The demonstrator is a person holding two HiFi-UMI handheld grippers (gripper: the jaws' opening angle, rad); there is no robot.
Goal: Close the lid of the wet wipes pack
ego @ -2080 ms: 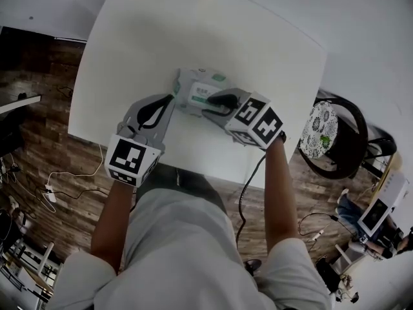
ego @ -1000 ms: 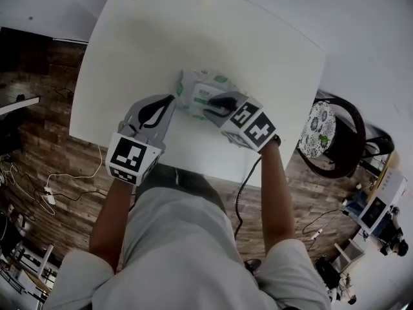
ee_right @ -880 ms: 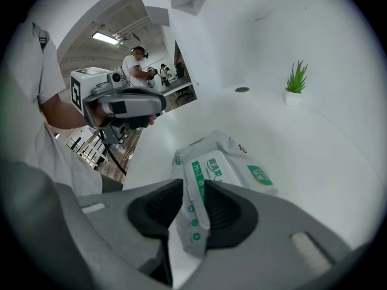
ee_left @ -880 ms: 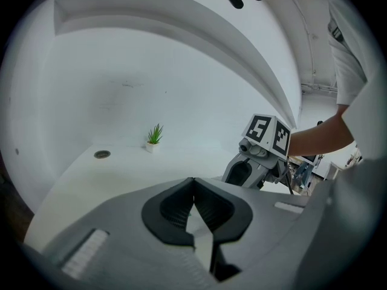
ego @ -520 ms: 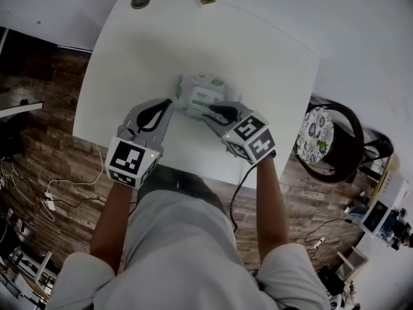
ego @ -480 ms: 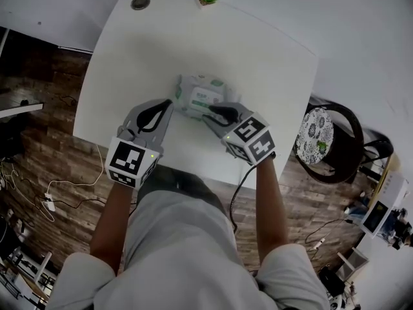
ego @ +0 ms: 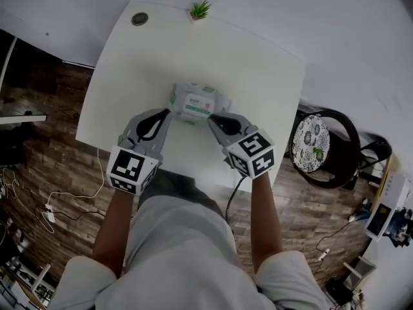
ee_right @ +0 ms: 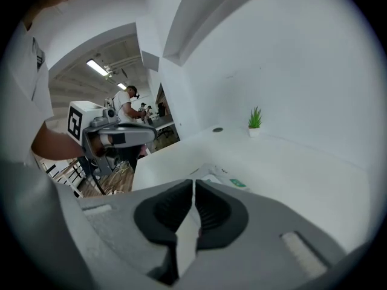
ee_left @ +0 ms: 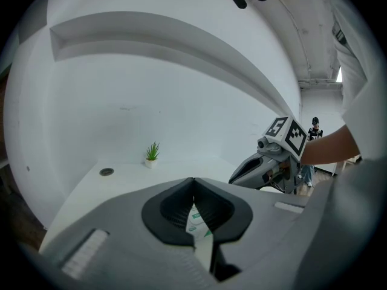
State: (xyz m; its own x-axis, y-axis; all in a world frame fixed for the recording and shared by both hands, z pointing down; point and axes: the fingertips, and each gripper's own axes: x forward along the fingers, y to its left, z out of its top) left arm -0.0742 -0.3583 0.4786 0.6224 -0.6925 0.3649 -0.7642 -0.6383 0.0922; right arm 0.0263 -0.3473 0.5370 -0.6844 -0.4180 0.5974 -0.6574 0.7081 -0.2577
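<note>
Wet wipes pack (ego: 193,102) on tabletop (ego: 258,76); left gripper (ego: 166,113) at its 7 o'clock, jaws clenched, empty; right gripper (ego: 211,118) at 5 o'clock, jaws closing, empty.

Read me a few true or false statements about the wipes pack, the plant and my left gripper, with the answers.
The wipes pack lies on the table. True.
The left gripper grips the pack. False: its jaws are together with nothing between them.
A small plant stands at the table's far edge. True.
The plant touches the pack. False: bare table lies between them.
</note>
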